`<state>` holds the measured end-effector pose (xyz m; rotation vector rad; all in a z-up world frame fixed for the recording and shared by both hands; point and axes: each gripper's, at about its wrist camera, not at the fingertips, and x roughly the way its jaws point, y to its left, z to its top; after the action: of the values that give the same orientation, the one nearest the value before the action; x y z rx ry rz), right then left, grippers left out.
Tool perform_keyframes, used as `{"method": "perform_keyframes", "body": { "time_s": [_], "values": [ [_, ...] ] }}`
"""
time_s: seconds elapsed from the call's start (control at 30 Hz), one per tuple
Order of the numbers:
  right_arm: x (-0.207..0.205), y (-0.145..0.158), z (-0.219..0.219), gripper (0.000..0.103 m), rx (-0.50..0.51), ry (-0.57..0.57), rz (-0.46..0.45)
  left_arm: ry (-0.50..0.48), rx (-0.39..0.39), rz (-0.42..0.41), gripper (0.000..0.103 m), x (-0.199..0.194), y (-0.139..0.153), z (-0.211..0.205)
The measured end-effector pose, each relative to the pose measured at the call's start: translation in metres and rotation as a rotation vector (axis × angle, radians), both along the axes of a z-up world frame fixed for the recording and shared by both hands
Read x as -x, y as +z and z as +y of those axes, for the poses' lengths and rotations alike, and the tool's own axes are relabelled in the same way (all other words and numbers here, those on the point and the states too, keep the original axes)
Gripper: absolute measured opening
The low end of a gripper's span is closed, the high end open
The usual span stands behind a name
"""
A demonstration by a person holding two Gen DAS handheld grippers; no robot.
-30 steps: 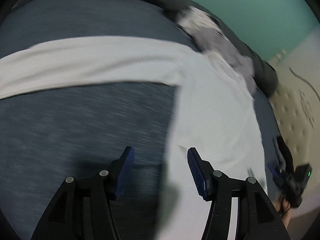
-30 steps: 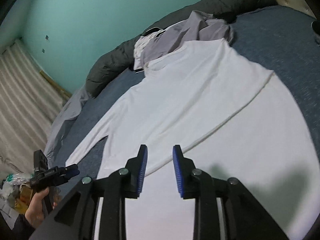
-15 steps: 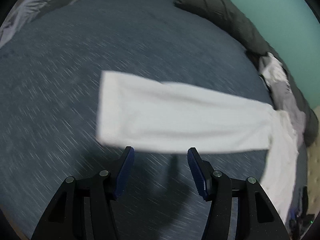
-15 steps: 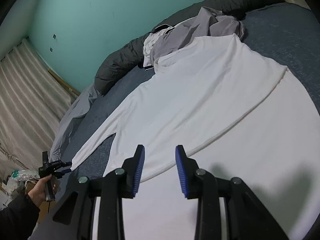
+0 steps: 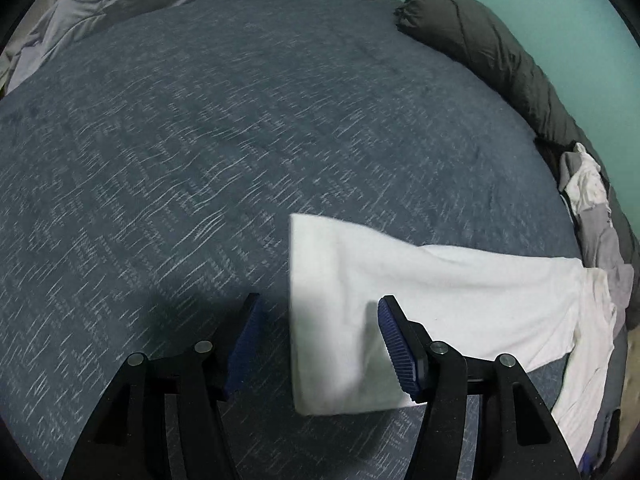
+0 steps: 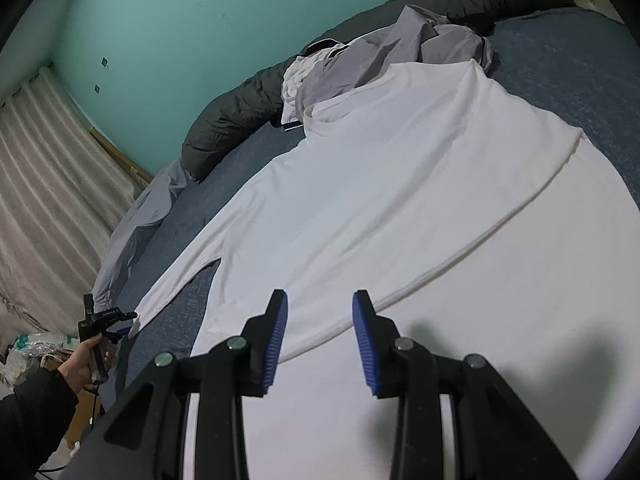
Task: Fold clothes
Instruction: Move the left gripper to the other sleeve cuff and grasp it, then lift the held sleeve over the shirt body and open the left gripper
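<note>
Shirt: the white long-sleeved shirt point(image 6: 400, 184) is lying flat on the blue bed point(image 5: 200, 140)
Sleeve: its cuff end point(image 5: 332, 320) is sitting just ahead of the left gripper point(image 5: 318, 344), long axis running off to the right toward the body
Left gripper: gaping, gripping nothing, nearer the cuff
Right gripper point(image 6: 320, 336): jaws have just been opening, hovering empty over the shirt's lower body
</note>
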<state>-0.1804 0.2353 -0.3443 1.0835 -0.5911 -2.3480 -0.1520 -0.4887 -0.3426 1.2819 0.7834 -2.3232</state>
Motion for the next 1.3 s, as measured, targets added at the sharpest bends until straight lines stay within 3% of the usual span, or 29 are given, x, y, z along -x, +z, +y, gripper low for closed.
{"method": "perform_keyframes", "body": {
  "time_s": [0.17,0.23,0.27,0.3,0.4,0.53,0.7,0.93,1.07,1.3],
  "values": [
    [-0.002,0.0,0.0,0.034,0.0,0.002,-0.002,-0.023,-0.002,0.022,0.058,0.007,-0.006,0.006],
    [-0.002,0.001,0.001,0.034,0.001,0.002,0.001,-0.024,-0.001,0.028,0.04,0.008,-0.008,0.008],
    [-0.002,0.002,0.001,0.034,0.003,0.001,0.002,-0.028,-0.006,0.033,0.025,0.009,-0.009,0.009],
    [-0.002,0.002,0.002,0.034,0.005,-0.001,0.003,-0.034,-0.013,0.038,0.016,0.009,-0.009,0.01],
    [-0.002,0.003,0.004,0.034,0.014,-0.005,0.005,-0.054,0.005,0.048,0.007,0.014,-0.001,0.016],
    [-0.003,0.005,0.008,0.034,0.025,-0.015,0.01,-0.072,0.04,0.094,0.006,0.021,0.027,0.021],
    [-0.003,0.007,0.014,0.034,0.043,-0.029,0.012,-0.104,0.106,0.155,0.006,0.046,0.085,0.023],
    [0.0,0.009,0.025,0.034,0.068,-0.049,0.006,-0.17,0.163,0.254,0.006,0.089,0.167,0.063],
    [-0.001,0.009,0.035,0.034,0.079,-0.061,0.0,-0.263,0.17,0.315,0.006,0.112,0.214,0.104],
    [-0.004,0.008,0.065,0.034,0.095,-0.114,-0.022,-0.474,0.13,0.388,0.006,0.13,0.273,0.225]
  ]
}}
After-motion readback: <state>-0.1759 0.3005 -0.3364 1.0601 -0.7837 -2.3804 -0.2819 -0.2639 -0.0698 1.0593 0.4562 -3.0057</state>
